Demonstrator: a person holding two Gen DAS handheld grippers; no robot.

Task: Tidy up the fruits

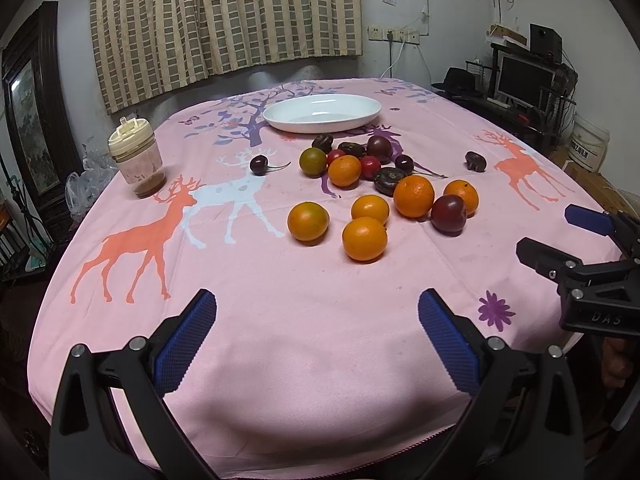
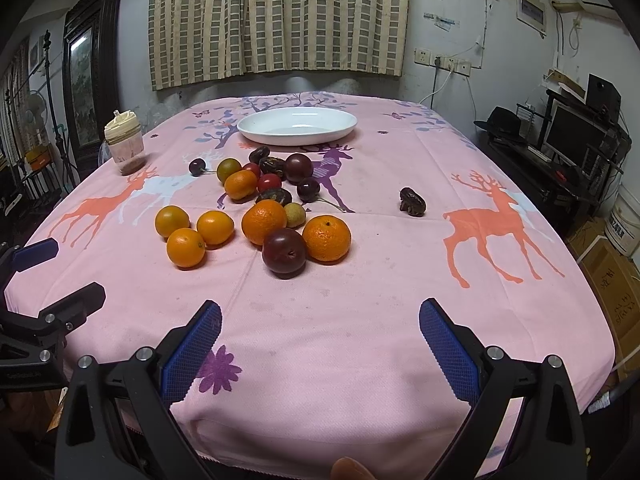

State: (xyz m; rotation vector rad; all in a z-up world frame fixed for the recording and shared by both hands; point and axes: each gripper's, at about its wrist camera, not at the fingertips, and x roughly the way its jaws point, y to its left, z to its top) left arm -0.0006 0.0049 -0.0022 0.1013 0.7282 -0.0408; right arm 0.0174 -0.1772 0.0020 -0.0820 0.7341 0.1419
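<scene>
Several oranges point(image 1: 364, 238) point(image 2: 326, 238), dark plums point(image 1: 448, 213) point(image 2: 284, 253), cherries point(image 1: 259, 164) point(image 2: 197, 167), small red tomatoes point(image 1: 370, 166) point(image 2: 268, 182), a green fruit point(image 1: 313, 161) point(image 2: 228, 169) and brown dates point(image 1: 475, 161) point(image 2: 412, 201) lie loose mid-table. An empty white oval dish point(image 1: 322, 112) point(image 2: 296, 125) stands behind them. My left gripper point(image 1: 316, 340) is open and empty over the near cloth. My right gripper point(image 2: 320, 344) is open and empty too; it also shows in the left wrist view point(image 1: 548, 232).
A lidded jar point(image 1: 136, 158) point(image 2: 124, 143) with brown residue stands at the far left of the pink deer-print tablecloth point(image 1: 300, 320) point(image 2: 360, 320). A desk with a monitor point(image 2: 572, 136) and boxes stands to the right of the table. Curtains hang behind.
</scene>
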